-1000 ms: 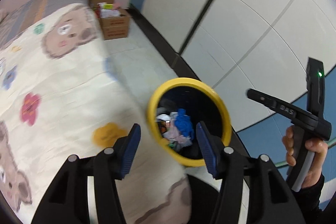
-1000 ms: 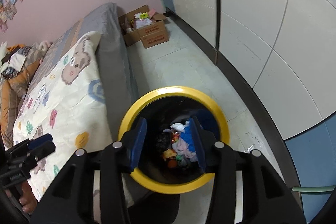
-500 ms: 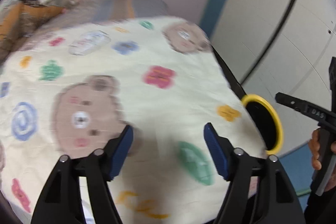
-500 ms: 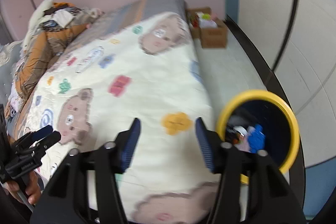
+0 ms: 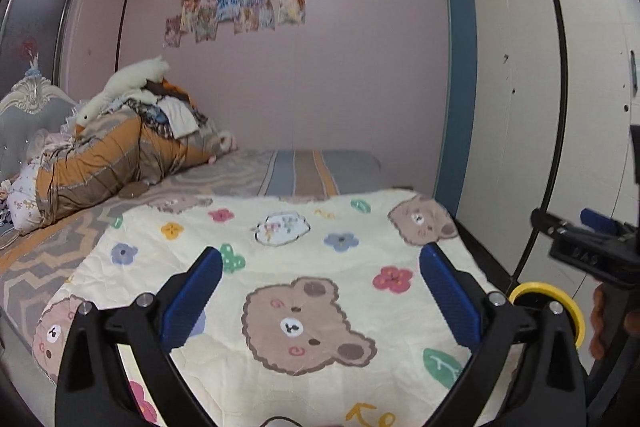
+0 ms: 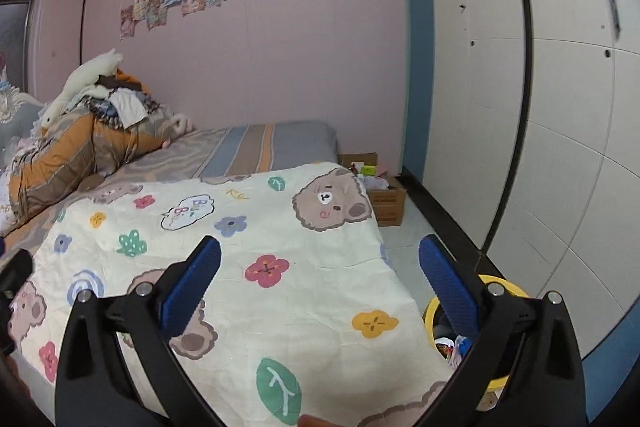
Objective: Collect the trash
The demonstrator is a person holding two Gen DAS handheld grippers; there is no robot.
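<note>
Blue pads spread wide on my left gripper (image 5: 320,291) and my right gripper (image 6: 319,285), both empty above the bear-print quilt (image 6: 280,259). Down beside the bed stands the yellow-rimmed bin (image 6: 430,311), trash (image 6: 450,347) inside it.

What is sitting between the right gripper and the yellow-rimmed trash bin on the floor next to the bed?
Nothing visible. The right gripper is open and empty above the bear-print blanket, and the trash bin sits just below its right finger, beside the bed's edge. That finger hides part of the yellow rim from the camera, but nothing lies between them.
</note>
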